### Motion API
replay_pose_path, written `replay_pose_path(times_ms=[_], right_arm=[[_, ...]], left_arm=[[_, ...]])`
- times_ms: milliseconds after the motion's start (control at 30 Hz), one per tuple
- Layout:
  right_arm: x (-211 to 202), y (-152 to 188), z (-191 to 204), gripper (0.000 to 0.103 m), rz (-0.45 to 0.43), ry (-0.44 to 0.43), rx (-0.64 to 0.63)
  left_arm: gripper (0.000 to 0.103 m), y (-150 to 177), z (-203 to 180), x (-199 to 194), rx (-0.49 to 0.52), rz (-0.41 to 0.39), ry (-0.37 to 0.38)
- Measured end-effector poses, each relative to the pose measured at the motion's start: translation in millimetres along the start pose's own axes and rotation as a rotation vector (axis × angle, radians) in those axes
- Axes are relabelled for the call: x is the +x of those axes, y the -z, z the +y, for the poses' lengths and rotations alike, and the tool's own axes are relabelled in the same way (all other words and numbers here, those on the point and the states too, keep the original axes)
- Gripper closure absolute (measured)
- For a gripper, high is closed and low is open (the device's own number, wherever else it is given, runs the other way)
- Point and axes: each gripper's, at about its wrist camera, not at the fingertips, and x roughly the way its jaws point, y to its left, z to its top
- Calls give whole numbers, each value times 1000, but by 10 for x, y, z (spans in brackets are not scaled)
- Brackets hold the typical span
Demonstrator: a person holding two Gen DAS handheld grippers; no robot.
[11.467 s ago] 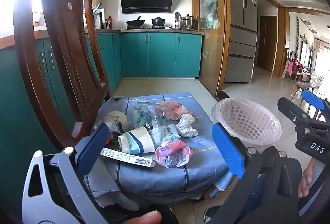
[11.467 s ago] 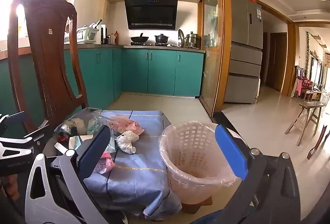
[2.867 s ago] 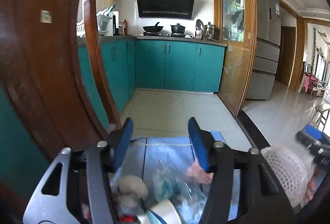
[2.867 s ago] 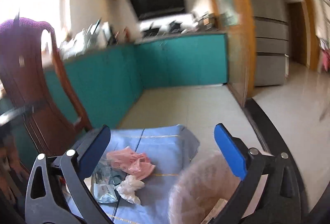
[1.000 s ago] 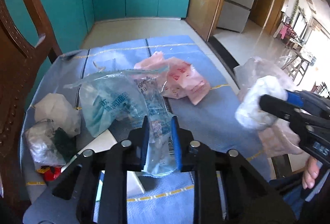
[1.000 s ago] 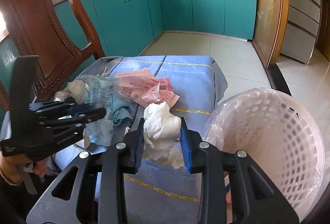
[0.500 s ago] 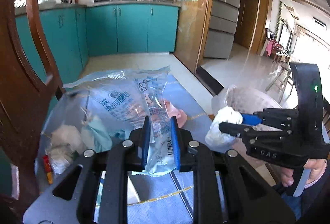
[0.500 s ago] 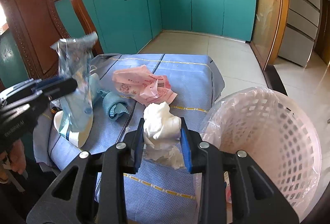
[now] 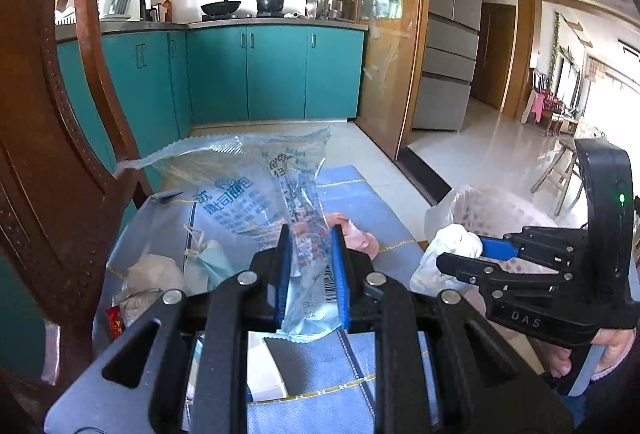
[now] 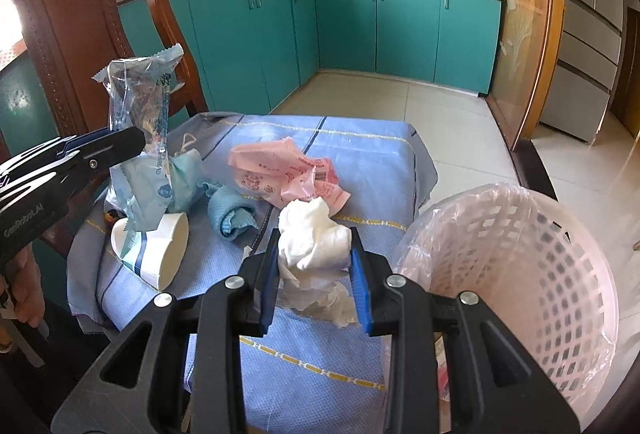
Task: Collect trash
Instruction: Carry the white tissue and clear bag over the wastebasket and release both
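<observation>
The left gripper (image 9: pixel 311 266) has its blue fingers (image 9: pixel 283 274) closed on a clear plastic wrapper (image 9: pixel 256 190) with blue print, and the wrapper stands up above the tabletop (image 10: pixel 360 154), which is covered with a blue cloth. The right gripper (image 10: pixel 315 274) has its fingers (image 10: pixel 362 290) clamped on a crumpled white tissue (image 10: pixel 316 242), held over the near right part of the cloth, just beside the pink basket (image 10: pixel 520 258). The basket is lined with a thin plastic bag and stands at the right of the tabletop. On the cloth lie a pink plastic bag (image 10: pixel 280 170) in the middle, a small blue cloth piece (image 10: pixel 230 214) near it, and a paper cup (image 10: pixel 160 250) on its side at the left. At the far left there are a light blue mask (image 9: pixel 206 262) and another crumpled white paper (image 9: pixel 152 274). A dark wooden chair (image 10: pixel 80 26) stands behind the left side. A hand (image 9: pixel 600 350) holds the handle of the right gripper.
</observation>
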Motion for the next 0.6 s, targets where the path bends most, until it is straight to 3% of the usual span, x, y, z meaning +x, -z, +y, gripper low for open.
replay_pose_path(times_ms=[267,500,600], right_arm=[[-498,-148,-343,71,-185,113,63],[-1119,-107,-1085,71,-311,315,237],[-1244,-18,-1325,71,-305,397,275]], left_arm=[[83,-167,-148,-61,-30,-46,71],[83,-313,-612,90,-57,-27,279],[83,-291,-994,244,-31,16,377]])
